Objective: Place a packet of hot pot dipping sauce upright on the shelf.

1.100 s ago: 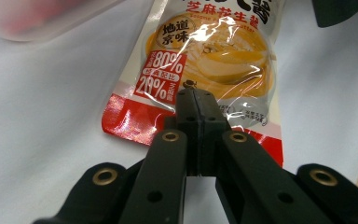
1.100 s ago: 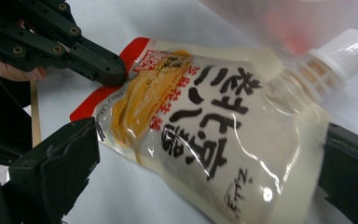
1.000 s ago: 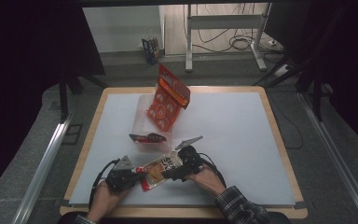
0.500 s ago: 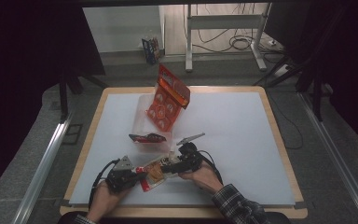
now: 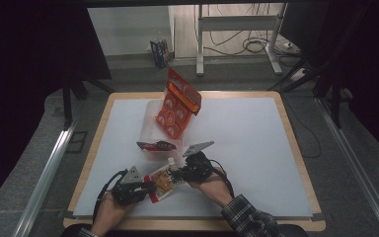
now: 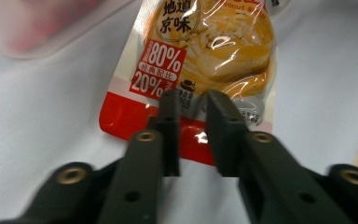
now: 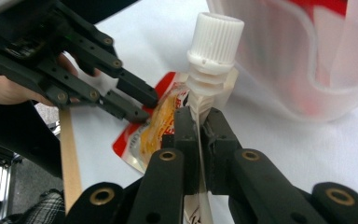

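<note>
A spouted pouch (image 5: 164, 180) of orange and red foil lies near the front edge of the white desk (image 5: 256, 143), stretched between the two tongs. Its white screw cap (image 7: 214, 35) points toward the far side of the desk, close to a clear plastic tub (image 7: 307, 60) that stands just beyond it.

The right tongs (image 5: 180, 171) have just been closing and now pinch the pouch's top edge directly beneath the white spout; in the right gripper view the two black jaws stand narrow with the thin foil seam pressed between them. The person's right hand (image 5: 212, 183) comes in from the bottom, a checked sleeve (image 5: 249, 219) behind it.

The left tongs (image 5: 150, 186) sit at the pouch's red bottom edge. Their jaws have just been opening a little: in the left gripper view (image 6: 189, 109) they stand narrow but parted, with a gap between them above the printed foil, and the pads do not appear to clamp it. The left hand (image 5: 109, 210) rests at the desk's front rim.

Farther back on the desk lies a small dark red packet (image 5: 156, 145), and behind it an orange blister card (image 5: 177, 106) leans upright against the tub
</note>
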Action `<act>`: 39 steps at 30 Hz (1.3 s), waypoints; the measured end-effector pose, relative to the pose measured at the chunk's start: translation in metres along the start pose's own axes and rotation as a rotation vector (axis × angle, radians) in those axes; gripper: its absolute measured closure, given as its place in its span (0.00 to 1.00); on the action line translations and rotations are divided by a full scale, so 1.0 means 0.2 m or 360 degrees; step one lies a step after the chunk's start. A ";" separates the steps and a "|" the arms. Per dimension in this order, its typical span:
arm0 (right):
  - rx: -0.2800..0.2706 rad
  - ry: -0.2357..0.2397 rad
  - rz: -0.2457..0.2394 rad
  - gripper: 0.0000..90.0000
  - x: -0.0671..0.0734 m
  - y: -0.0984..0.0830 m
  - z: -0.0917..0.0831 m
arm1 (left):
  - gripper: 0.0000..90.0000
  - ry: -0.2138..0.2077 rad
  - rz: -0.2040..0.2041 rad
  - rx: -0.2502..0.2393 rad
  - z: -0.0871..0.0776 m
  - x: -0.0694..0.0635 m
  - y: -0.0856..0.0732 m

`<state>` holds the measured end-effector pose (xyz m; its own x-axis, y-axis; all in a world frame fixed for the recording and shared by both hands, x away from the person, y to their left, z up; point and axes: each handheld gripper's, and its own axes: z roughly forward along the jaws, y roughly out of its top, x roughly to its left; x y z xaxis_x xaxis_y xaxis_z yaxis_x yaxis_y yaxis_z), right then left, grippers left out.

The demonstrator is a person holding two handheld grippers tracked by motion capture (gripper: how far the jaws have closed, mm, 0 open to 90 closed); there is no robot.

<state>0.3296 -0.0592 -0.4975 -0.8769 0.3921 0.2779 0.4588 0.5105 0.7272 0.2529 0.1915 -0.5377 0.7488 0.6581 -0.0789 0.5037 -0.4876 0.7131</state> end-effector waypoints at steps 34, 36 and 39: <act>-0.0160 -0.0273 -0.0107 0.98 -0.05 0.10 -0.56 | 0.10 0.0046 -0.0026 -0.0154 -0.05 -0.01 0.01; -0.0171 -0.0272 -0.0102 0.98 -0.05 0.11 -0.58 | 0.10 0.0046 -0.0028 -0.0151 -0.05 -0.01 0.01; -0.0192 -0.0288 -0.0110 0.98 -0.06 0.12 -0.61 | 0.10 0.0041 -0.0031 -0.0153 -0.05 -0.01 0.01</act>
<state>0.3329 -0.1450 -0.4058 -0.8608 0.4957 0.1156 0.3685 0.4502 0.8133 0.2480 0.1947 -0.5297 0.7271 0.6822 -0.0762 0.4736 -0.4182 0.7751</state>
